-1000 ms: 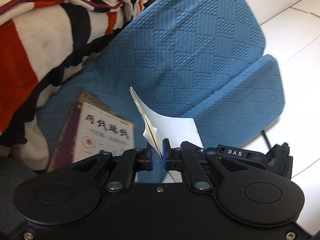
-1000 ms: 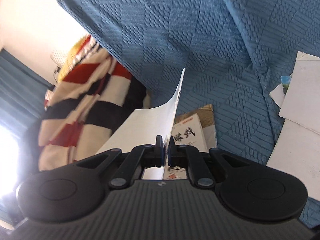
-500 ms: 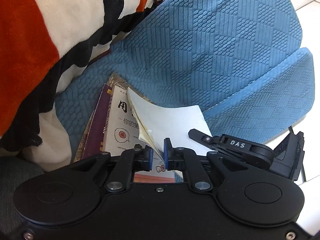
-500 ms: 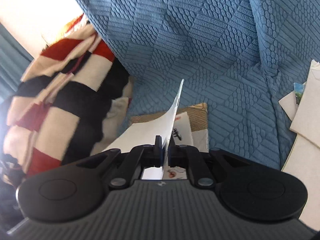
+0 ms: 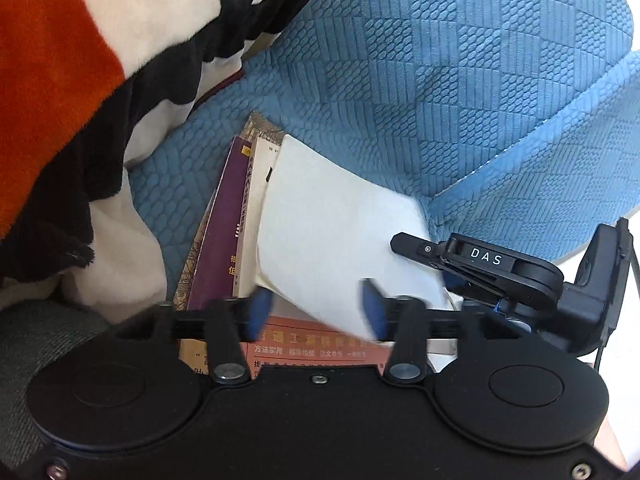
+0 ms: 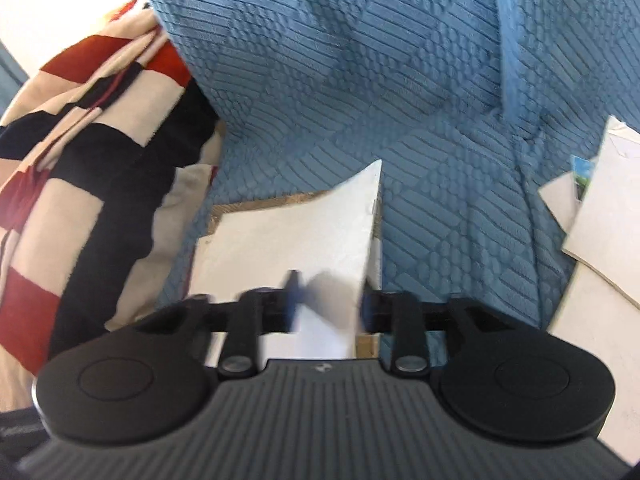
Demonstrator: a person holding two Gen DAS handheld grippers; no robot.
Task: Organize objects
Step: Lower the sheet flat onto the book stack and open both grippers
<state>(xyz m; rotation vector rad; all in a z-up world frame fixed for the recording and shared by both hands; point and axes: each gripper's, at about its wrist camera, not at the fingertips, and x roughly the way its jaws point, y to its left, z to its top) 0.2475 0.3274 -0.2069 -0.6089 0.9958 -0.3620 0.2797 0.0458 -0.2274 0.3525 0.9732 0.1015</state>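
Letting go with both the left gripper (image 5: 316, 316) and right gripper (image 6: 326, 304), jaws spreading apart, white booklet (image 5: 340, 236) lying loose between them atop the book stack (image 5: 224, 240) on the blue sofa (image 5: 440, 80), long axis running straight ahead toward the backrest.

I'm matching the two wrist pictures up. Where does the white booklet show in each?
Left wrist: white booklet at centre, on the stack of books, reaching down between the opening jaws.
Right wrist: white booklet at lower centre, just above the opening jaws.
Shared landmark: the striped blanket, on the left in both.
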